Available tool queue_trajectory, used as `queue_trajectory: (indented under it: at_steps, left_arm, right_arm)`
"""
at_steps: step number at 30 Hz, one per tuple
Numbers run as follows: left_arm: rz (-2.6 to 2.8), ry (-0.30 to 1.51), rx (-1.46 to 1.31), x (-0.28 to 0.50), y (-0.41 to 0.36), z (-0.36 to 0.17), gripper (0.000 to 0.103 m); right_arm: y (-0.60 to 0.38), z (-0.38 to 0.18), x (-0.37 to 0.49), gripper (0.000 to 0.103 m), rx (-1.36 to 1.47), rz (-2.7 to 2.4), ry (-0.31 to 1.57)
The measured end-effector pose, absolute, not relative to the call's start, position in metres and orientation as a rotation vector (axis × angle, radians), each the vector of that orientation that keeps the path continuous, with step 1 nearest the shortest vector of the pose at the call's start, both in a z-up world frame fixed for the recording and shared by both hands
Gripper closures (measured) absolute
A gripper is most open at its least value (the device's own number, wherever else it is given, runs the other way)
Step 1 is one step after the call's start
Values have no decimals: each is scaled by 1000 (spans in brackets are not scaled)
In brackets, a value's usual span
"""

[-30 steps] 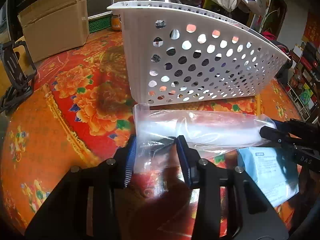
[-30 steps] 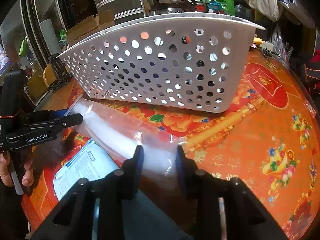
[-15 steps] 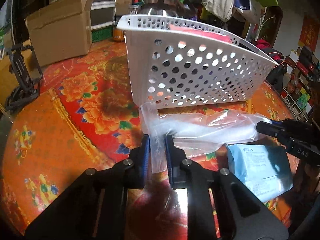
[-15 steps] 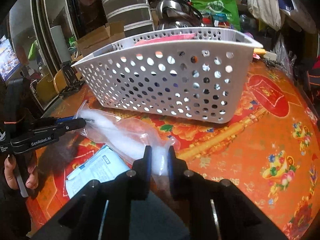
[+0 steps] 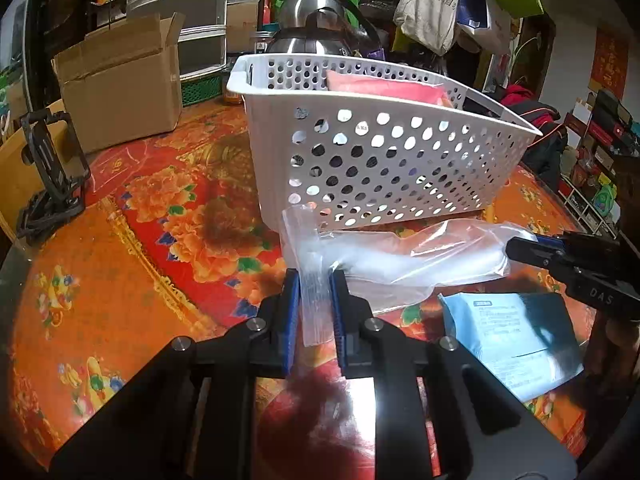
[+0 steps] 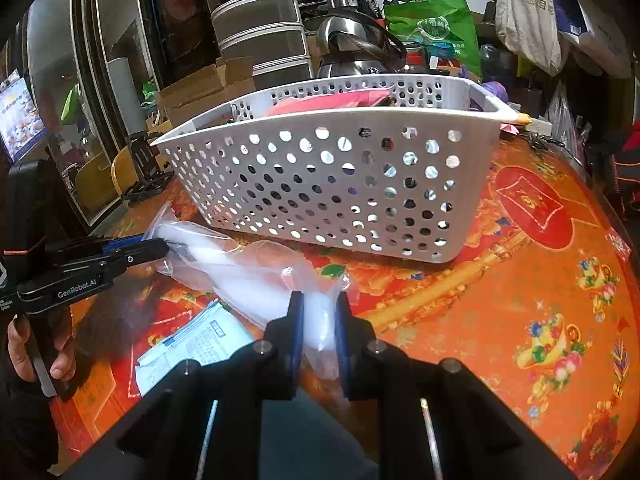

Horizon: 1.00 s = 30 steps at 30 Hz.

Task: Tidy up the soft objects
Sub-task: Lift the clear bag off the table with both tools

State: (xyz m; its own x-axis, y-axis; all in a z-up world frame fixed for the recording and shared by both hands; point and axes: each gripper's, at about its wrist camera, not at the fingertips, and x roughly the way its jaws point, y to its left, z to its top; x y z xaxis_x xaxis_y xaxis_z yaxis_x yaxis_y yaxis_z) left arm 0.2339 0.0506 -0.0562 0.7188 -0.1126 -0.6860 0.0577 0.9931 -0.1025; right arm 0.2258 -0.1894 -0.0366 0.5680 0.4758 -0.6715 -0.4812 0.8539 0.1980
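Both claws, left claw (image 5: 314, 280) and right claw (image 6: 318, 304), have clenched onto the plastic bag (image 5: 400, 256), lifting it at 6 o'clock of the basket (image 5: 384, 152).

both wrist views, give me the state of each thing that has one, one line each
clear plastic bag: held at both ends, sagging between, white filling inside
left gripper: jaws shut on one bag end
right gripper: jaws shut on the other end
white basket: upright, pink item inside
blue packet: flat on table
cardboard box: flaps open
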Motion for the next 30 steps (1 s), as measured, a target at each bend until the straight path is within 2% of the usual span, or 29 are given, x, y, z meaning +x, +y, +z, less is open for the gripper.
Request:
queue_trajectory:
  at_steps: [30]
  left_arm:
    - [-116,737,-68,231,49,-51,89]
  right_arm:
    - [-193,-34,228,90,0,570,750]
